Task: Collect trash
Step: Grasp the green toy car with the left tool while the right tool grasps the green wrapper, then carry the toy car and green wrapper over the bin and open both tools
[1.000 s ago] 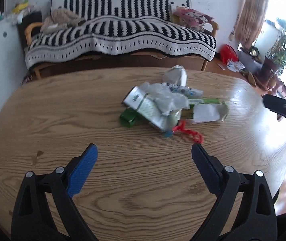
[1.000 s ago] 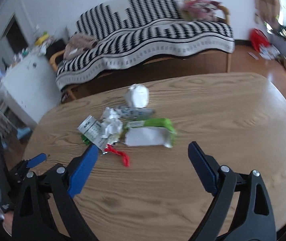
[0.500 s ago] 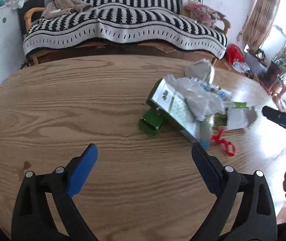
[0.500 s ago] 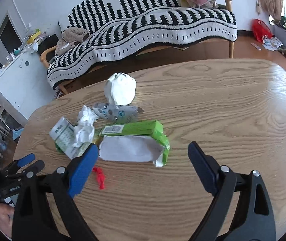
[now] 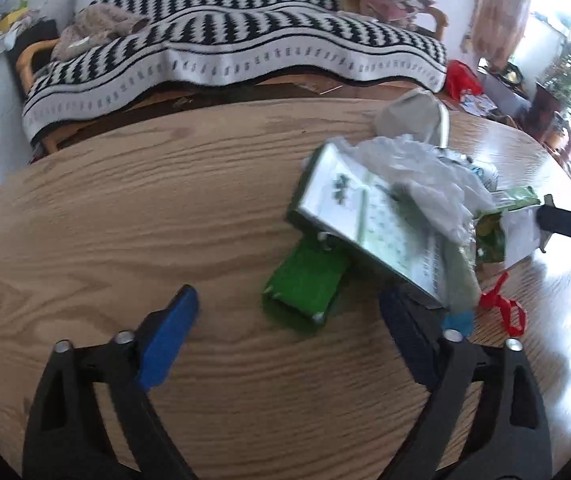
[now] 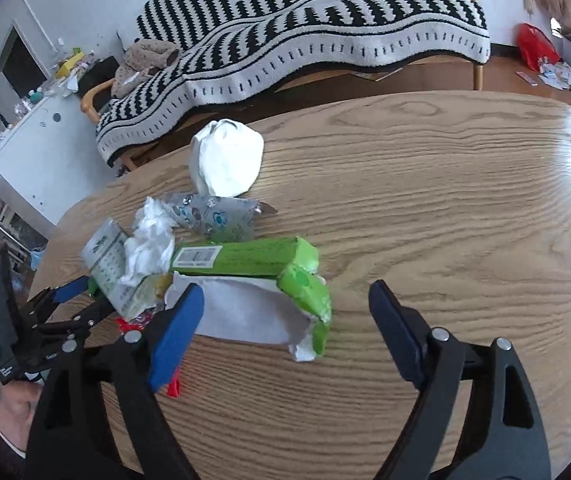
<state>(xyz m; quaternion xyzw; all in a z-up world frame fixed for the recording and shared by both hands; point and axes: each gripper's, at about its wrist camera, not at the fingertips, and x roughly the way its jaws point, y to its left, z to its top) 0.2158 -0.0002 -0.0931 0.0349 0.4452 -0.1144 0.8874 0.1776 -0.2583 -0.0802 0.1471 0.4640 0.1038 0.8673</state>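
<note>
A pile of trash lies on the oval wooden table (image 5: 125,208). In the left wrist view my open left gripper (image 5: 289,312) straddles a small green carton (image 5: 305,284), with a silver-green printed box (image 5: 369,228) and crumpled plastic (image 5: 417,164) just beyond. A red scrap (image 5: 503,308) lies to the right. In the right wrist view my open right gripper (image 6: 285,312) is at a green wrapper with white lining (image 6: 253,284). A white crumpled wad (image 6: 225,158), a foil packet (image 6: 215,216) and tissue (image 6: 149,244) lie behind it. The left gripper (image 6: 61,300) shows at the left.
A sofa with a black-and-white striped blanket (image 6: 305,36) stands behind the table. A white cabinet (image 6: 37,152) is at the left. Red bags and clutter (image 6: 535,46) lie on the floor at the right. The table's right half (image 6: 465,200) is bare wood.
Both grippers have moved in toward the trash pile. The left one now has the green carton between its fingers; the right one has reached the green wrapper. Both stay open.
</note>
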